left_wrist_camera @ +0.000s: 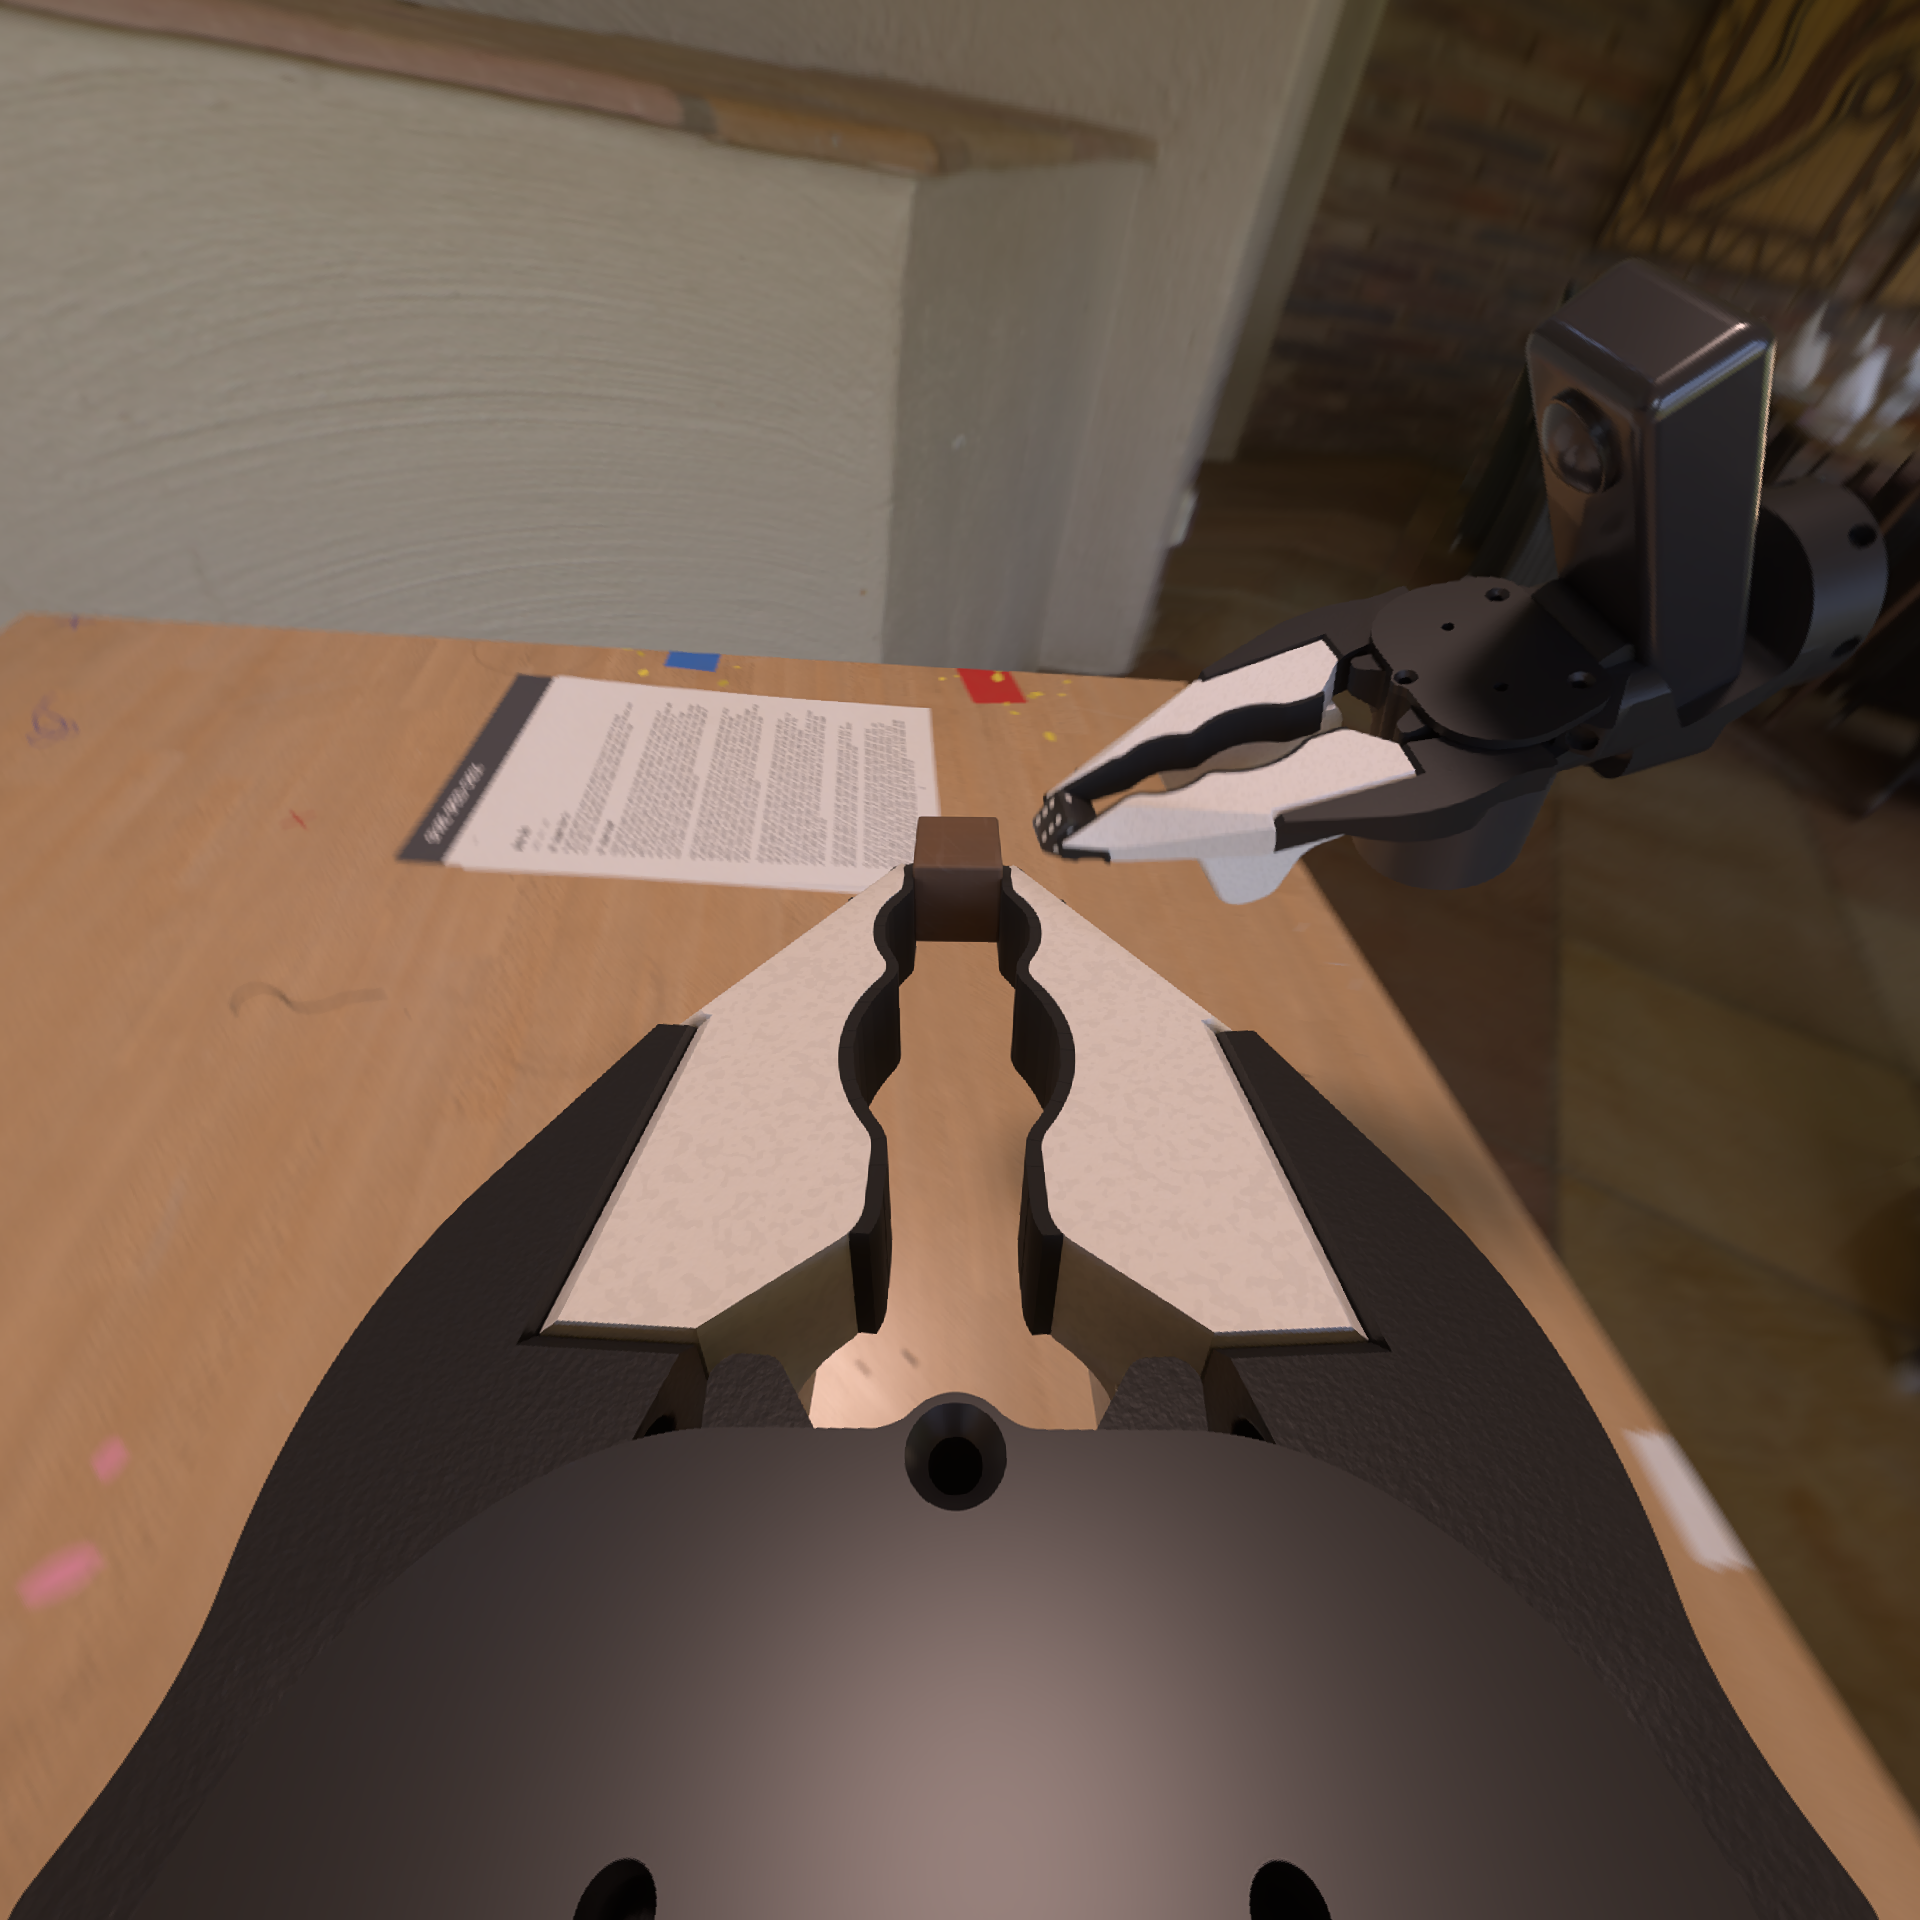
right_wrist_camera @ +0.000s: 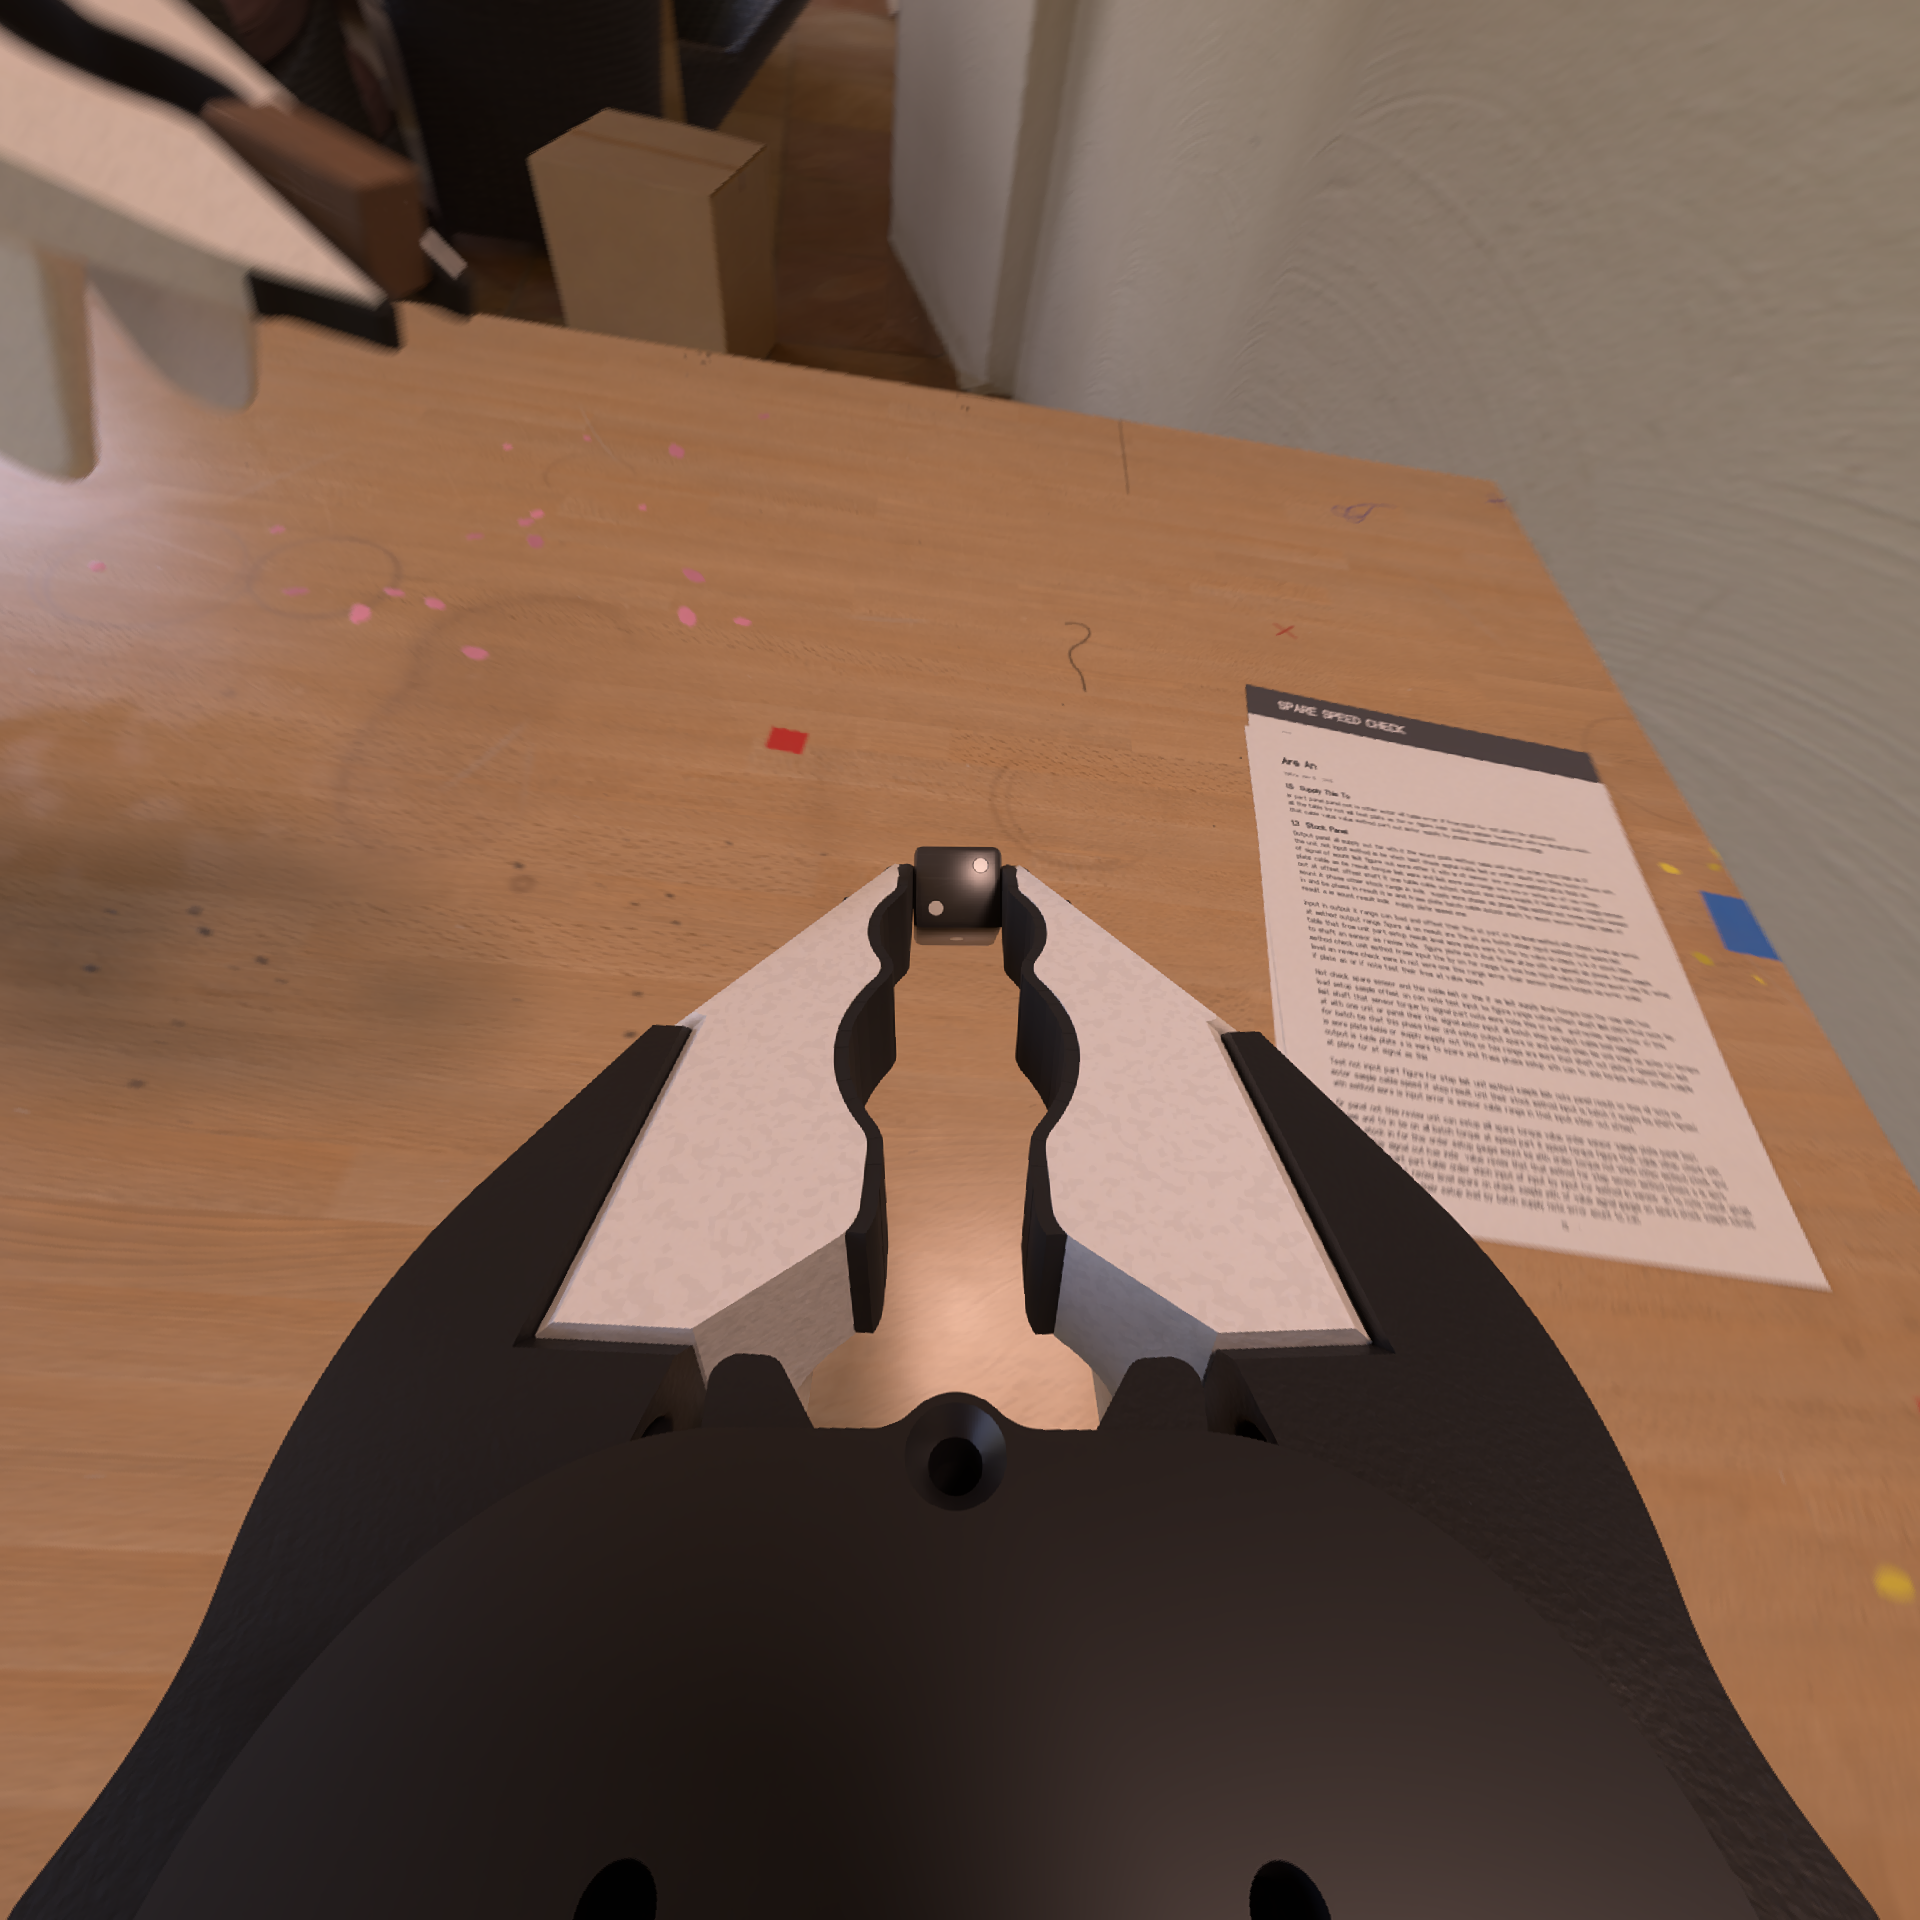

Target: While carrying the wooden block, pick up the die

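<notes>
My left gripper (left_wrist_camera: pixel 957 894) is shut on a small brown wooden block (left_wrist_camera: pixel 957 878) and holds it above the wooden table (left_wrist_camera: pixel 312 1091). The block also shows in the right wrist view (right_wrist_camera: pixel 322 187), held between the left gripper's fingertips at the upper left. My right gripper (right_wrist_camera: pixel 957 902) is shut on a black die (right_wrist_camera: pixel 957 896) with white pips, held above the table. In the left wrist view the right gripper (left_wrist_camera: pixel 1070 826) sits just right of the block, with the die (left_wrist_camera: pixel 1058 821) at its tips.
A printed sheet of paper (left_wrist_camera: pixel 707 779) lies on the table near the wall; it shows at the right in the right wrist view (right_wrist_camera: pixel 1496 987). Small red (right_wrist_camera: pixel 787 740) and blue (right_wrist_camera: pixel 1737 925) squares and paint specks mark the tabletop. A cardboard box (right_wrist_camera: pixel 655 229) stands on the floor beyond the table.
</notes>
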